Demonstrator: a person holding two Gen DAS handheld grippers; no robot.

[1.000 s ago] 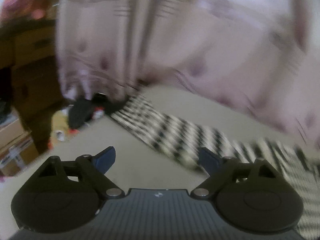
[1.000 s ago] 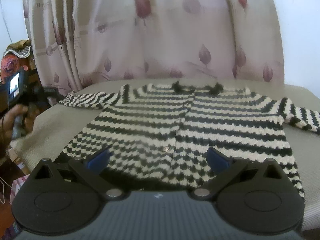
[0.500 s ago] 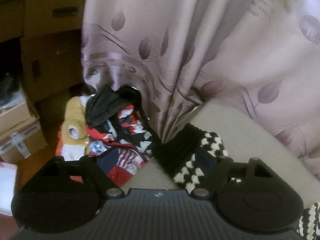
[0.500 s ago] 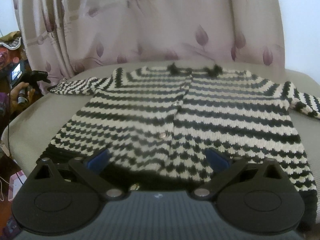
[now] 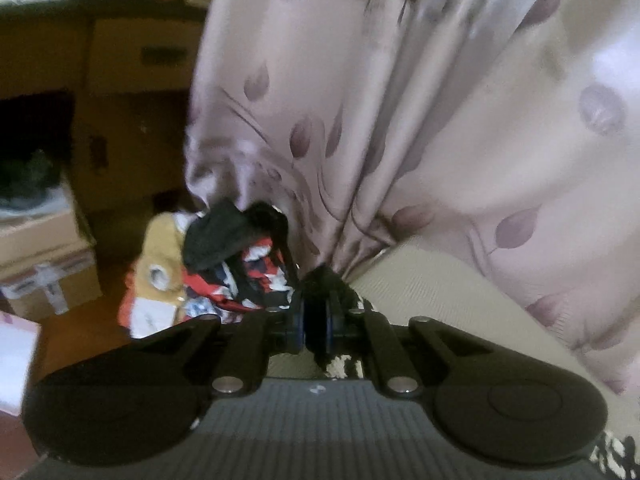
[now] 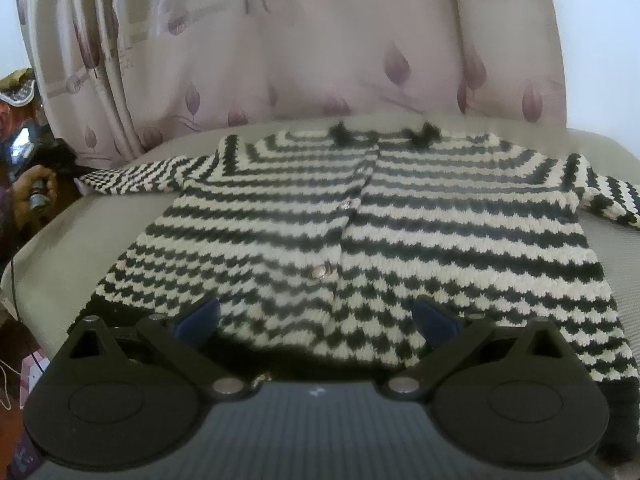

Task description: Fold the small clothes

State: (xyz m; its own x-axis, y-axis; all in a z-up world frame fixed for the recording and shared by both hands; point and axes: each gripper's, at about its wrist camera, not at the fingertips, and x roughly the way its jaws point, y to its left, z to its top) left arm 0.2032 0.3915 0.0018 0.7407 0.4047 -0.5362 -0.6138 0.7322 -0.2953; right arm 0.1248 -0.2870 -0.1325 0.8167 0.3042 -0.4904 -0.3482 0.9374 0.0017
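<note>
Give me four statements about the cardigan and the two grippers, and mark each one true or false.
1. The left gripper is shut on the sleeve cuff. True.
2. The right gripper grips the cardigan. False: its jaws stand open above the hem.
3. The cardigan lies spread flat, front up, buttons showing. True.
4. The cardigan is plain red. False: it is striped black and white.

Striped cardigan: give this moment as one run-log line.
left tongs: shut on sleeve cuff | right tongs: open above hem | striped cardigan: flat, unfolded on cushion
</note>
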